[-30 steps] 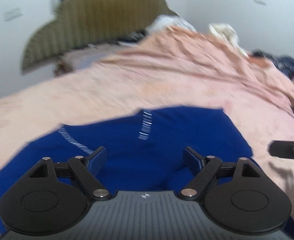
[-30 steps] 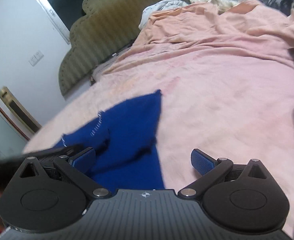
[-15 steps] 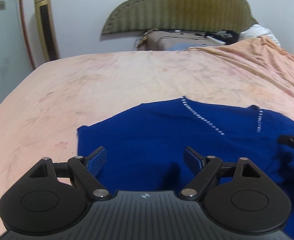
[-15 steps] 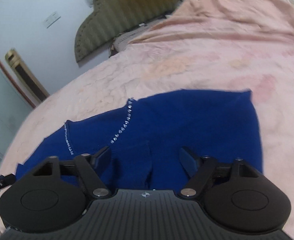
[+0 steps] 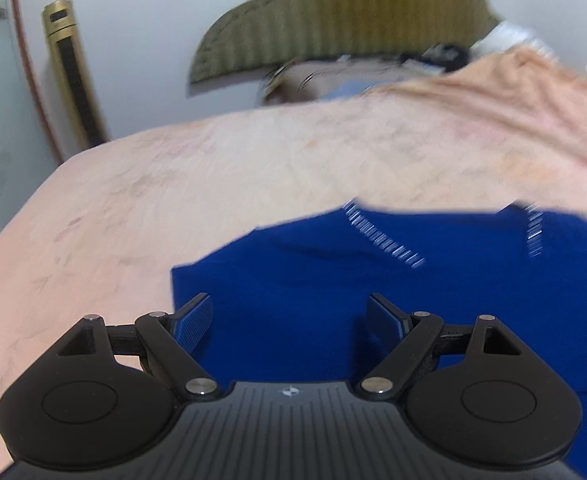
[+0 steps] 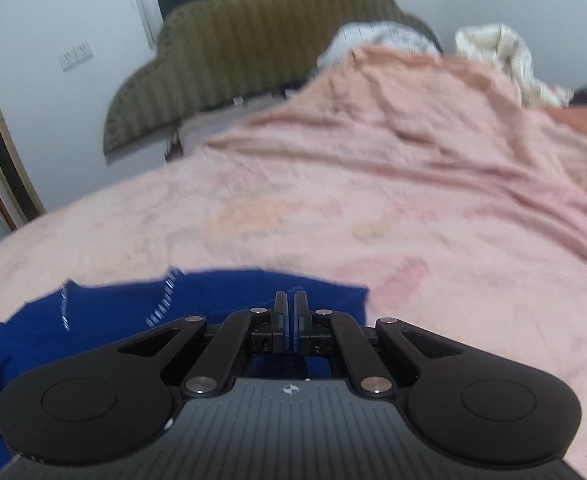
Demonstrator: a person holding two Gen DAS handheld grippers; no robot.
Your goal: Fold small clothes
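right gripper (image 6: 290, 312), bottom centre of its view, is pinching a fold of the blue garment (image 6: 213, 300), jaws having just been closing onto cloth. left gripper (image 5: 289, 322) is standing wide over the same garment's lower-left corner, gripping nothing. garment is lying on the pink bedspread (image 6: 333, 208). advice: left should be catching the hem edge before any lifting, keeping both corners level. count: one garment, two grippers, one headboard (image 6: 253, 56).

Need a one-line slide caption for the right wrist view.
Right gripper, jaws just closed, pinches the far edge of the blue garment lying on the pink bedspread.
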